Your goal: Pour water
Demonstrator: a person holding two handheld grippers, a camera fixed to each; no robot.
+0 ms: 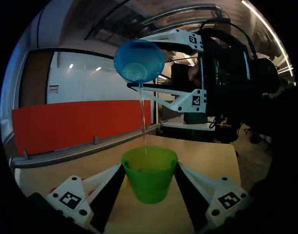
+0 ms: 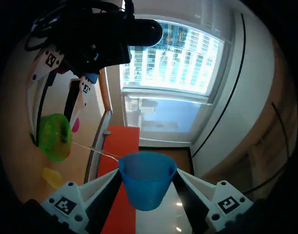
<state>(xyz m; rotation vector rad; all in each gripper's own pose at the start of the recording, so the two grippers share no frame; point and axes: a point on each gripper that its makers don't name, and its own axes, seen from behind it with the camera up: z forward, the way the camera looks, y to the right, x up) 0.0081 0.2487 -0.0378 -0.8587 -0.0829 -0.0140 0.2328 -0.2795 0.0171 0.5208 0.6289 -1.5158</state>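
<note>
Our left tongs (image 1: 149,174) were clamped on the green cup (image 1: 149,180), one white finger pressed to each side of it. We held it upright just above the worktop (image 1: 205,156). The cup was translucent plastic, tapering toward its base, with a smooth round rim and a little liquid showing at the bottom.

Our right tongs (image 2: 148,180) were likewise closed on the blue cup (image 2: 147,183), gripping it from both sides. In the left gripper view we saw this cup raised well above the green one and tipped over, its mouth turned toward us. It was the same tapered shape, in clear blue plastic, and water had pooled at its lower lip.

From that lip a thin stream of water (image 1: 142,113) fell straight down into the green cup's mouth. In the right gripper view the same stream ran as a fine line between the two rims.

On the pale wooden worktop near the green cup lay a yellow piece (image 2: 51,176) and a pink piece (image 2: 75,124). Beyond the worktop stood an orange panel (image 1: 71,121), and past the blue cup a bright window (image 2: 172,58).
</note>
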